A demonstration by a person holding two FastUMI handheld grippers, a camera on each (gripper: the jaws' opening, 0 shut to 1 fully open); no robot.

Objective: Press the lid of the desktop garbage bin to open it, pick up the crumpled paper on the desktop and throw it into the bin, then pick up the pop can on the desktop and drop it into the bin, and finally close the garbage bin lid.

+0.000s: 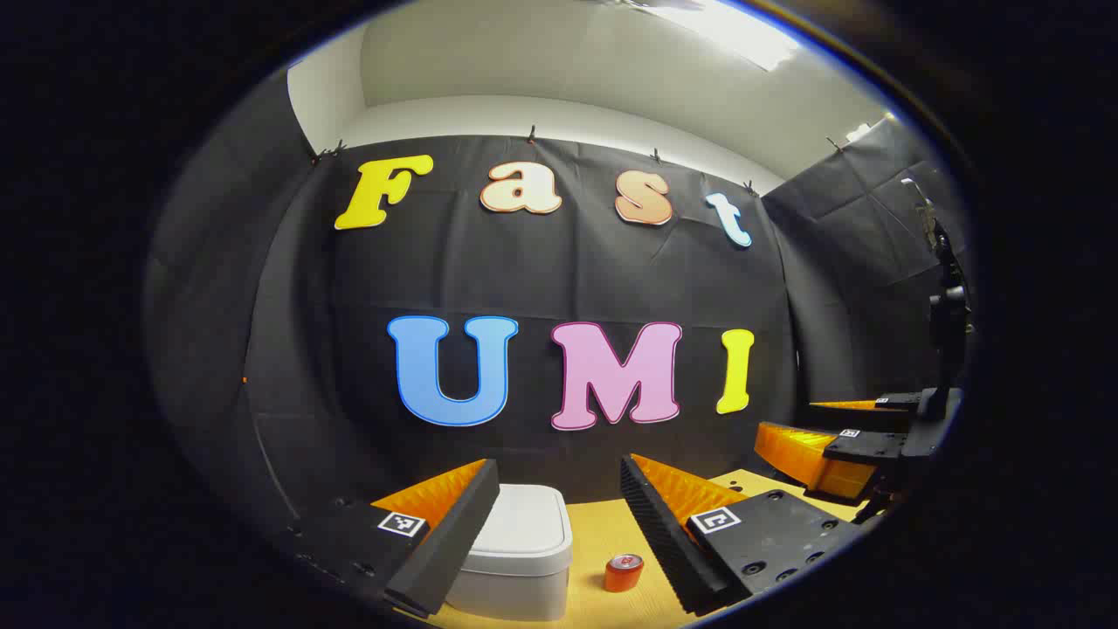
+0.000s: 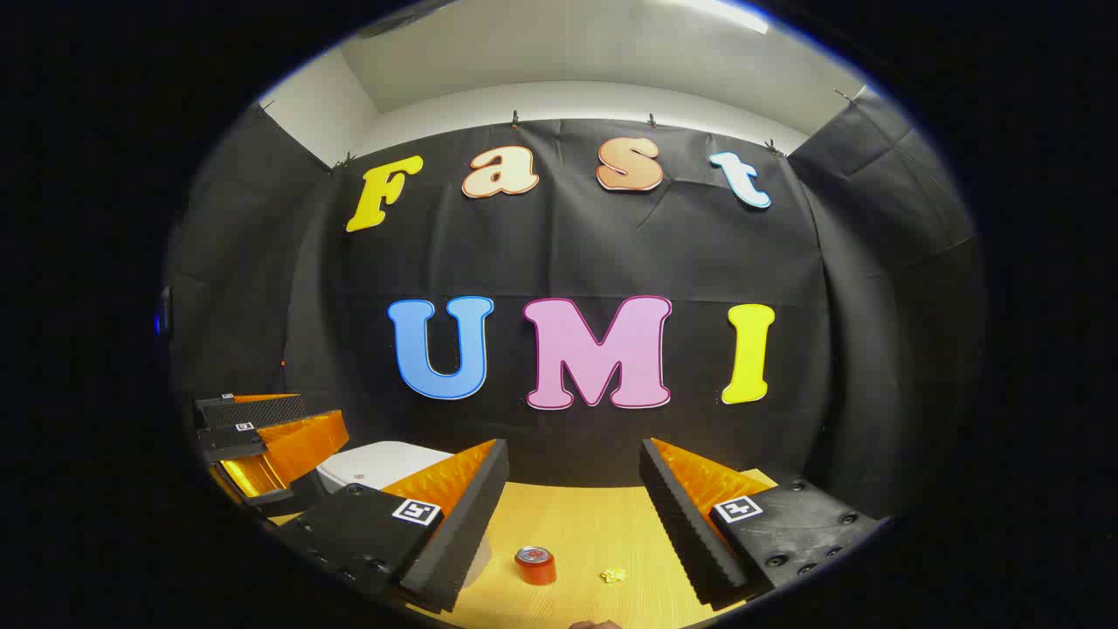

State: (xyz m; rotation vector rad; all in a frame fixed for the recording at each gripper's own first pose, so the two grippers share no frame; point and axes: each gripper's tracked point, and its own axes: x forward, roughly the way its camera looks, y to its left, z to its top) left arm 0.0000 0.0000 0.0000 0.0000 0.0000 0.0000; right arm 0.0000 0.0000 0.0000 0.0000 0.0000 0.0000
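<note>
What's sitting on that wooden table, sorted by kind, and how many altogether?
Garbage bin, lid shut: 1
Pop can: 1
Crumpled paper: 1
Total: 3, on the table

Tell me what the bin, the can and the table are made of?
The garbage bin looks like smooth white plastic, with a soft matte sheen and rounded moulded edges. The pop can seems to be metal: its red side and silvery top shine. The table looks like pale wood, or a wood-grain laminate.
</note>
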